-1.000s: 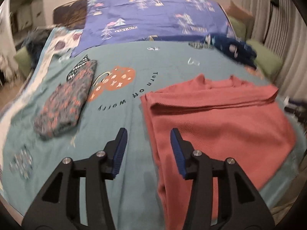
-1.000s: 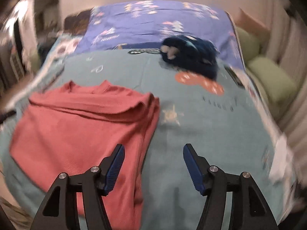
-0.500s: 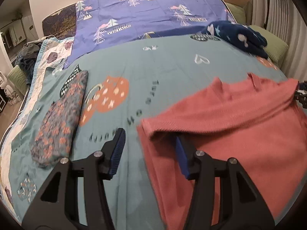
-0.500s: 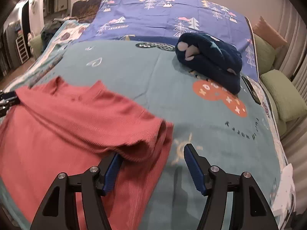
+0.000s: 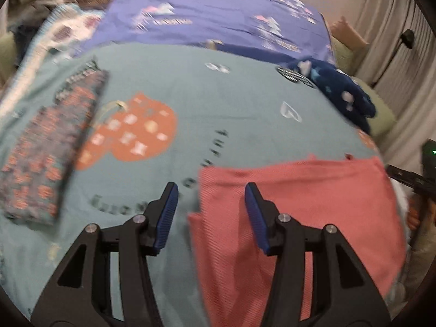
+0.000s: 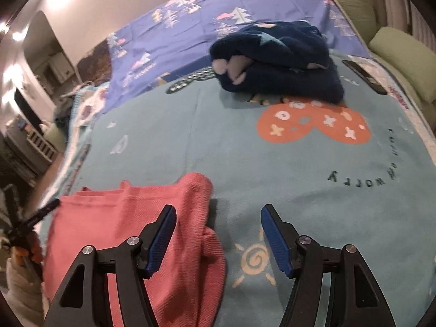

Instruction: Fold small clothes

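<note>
A pink top (image 5: 313, 212) lies folded on the near edge of the bed (image 5: 231, 109), on a teal blanket (image 6: 272, 169). The left gripper (image 5: 211, 212) hangs over its left edge with fingers wide, holding nothing. The right gripper (image 6: 218, 234) hangs over its right edge, also wide and empty. A flowery folded cloth (image 5: 51, 147) lies well to the left. A dark blue fuzzy bundle (image 6: 278, 62) sits farther back on the right. The blanket shows an orange mushroom (image 6: 313, 122) and upside-down letters reading "worry" (image 6: 357, 179).
</note>
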A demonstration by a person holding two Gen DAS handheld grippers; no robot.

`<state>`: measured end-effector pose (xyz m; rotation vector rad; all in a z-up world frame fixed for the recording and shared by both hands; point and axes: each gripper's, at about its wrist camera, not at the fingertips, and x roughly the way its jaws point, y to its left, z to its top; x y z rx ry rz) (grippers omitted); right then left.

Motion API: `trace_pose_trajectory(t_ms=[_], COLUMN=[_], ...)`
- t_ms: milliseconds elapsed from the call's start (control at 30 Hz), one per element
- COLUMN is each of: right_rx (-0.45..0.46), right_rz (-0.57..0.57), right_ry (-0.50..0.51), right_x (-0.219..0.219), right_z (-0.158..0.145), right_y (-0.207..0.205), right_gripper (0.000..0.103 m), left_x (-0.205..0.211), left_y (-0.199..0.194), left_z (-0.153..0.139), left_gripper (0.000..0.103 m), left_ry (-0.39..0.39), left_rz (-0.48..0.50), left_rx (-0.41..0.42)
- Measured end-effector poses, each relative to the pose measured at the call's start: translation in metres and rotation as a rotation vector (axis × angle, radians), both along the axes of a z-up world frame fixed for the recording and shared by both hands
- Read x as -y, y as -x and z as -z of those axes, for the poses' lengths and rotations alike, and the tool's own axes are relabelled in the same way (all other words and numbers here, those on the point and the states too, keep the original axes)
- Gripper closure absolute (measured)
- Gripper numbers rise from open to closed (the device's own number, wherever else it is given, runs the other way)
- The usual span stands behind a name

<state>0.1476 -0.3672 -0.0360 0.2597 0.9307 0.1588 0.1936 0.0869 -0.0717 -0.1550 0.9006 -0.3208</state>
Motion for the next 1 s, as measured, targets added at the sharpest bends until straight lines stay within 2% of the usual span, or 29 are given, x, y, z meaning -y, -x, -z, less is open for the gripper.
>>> trace_pose_trajectory(t_ms=[67, 133, 167, 200, 233, 367, 433, 500, 567, 600, 667, 733, 800, 833, 900, 933, 967, 1000], right_rx=[0.002, -0.010, -0.023, -0.040, -0.047, 0.063, 0.067, 0.009, -0.095, -0.105, -0.070, -0.035, -0.022, -0.025, -0.052, -0.065, -0.081, -0.105], right_rz=[-0.033, -0.058, -0.068, -0.063, -0.041, 0.007, 0.023, 0.040, 0.076, 0.093, 0.100, 0.101, 0.083, 0.070, 0.025, 0.015, 0.013, 0.040], right_ry=[-0.022, -0.041, -0.057, -0.063, -0.067, -0.006, 0.032, 0.065, 0.049, 0.000, -0.045, -0.045, -0.052, -0.057, -0.068, -0.067, -0.070, -0.071], right_x=[-0.005, -0.010, -0.012, -0.014, -0.014, -0.017, -0.016, -0.013, -0.005, 0.000, 0.007, 0.012, 0.013, 0.012, 0.001, -0.004, -0.008, -0.007], right_z=[0.000, 0.004, 0.006, 0.009, 0.010, -0.016, -0.019, -0.006, 0.015, 0.018, 0.010, -0.001, -0.008, -0.008, -0.002, 0.001, 0.007, 0.015], right_y=[-0.005, -0.012, -0.017, -0.020, -0.022, -0.007, -0.008, -0.020, -0.028, -0.023, -0.006, 0.018, 0.047, 0.057, 0.077, 0.081, 0.087, 0.092], right_gripper=[0.037, 0.039, 0.061, 0.101, 0.099, 0.100, 0.100, 0.096, 0.091, 0.089, 0.085, 0.079, 0.078, 0.078, 0.078, 0.078, 0.082, 0.101], left_x=[0.006, 0.009, 0.011, 0.010, 0.008, 0.007, 0.012, 0.017, 0.013, 0.006, -0.009, -0.021, -0.031, -0.033, -0.032, -0.027, -0.023, -0.018], left_y=[-0.002, -0.004, -0.006, -0.006, -0.003, 0.013, 0.010, -0.002, -0.010, -0.009, 0.004, 0.024, 0.048, 0.060, 0.081, 0.090, 0.095, 0.099], left_z=[0.004, 0.004, 0.004, 0.001, -0.004, -0.031, -0.034, -0.021, -0.004, 0.000, -0.003, -0.014, -0.024, -0.027, -0.023, -0.016, -0.010, 0.001], left_gripper=[0.051, 0.082, 0.097, 0.097, 0.097, 0.097, 0.097, 0.096, 0.096, 0.096, 0.095, 0.086, 0.072, 0.069, 0.060, 0.059, 0.059, 0.063], left_ry=[-0.013, -0.023, -0.032, -0.026, -0.016, -0.022, -0.070, -0.145, -0.196, -0.184, -0.119, -0.096, -0.063, -0.038, -0.009, -0.022, -0.047, -0.097], left_rz=[-0.007, -0.019, -0.029, -0.039, -0.053, -0.076, -0.070, -0.068, -0.105, -0.126, -0.143, -0.155, -0.160, -0.150, -0.107, -0.085, -0.073, -0.074], left_rx=[0.005, 0.030, 0.034, 0.043, 0.067, 0.182, 0.212, 0.197, 0.137, 0.107, 0.104, 0.123, 0.149, 0.151, 0.122, 0.098, 0.078, 0.052])
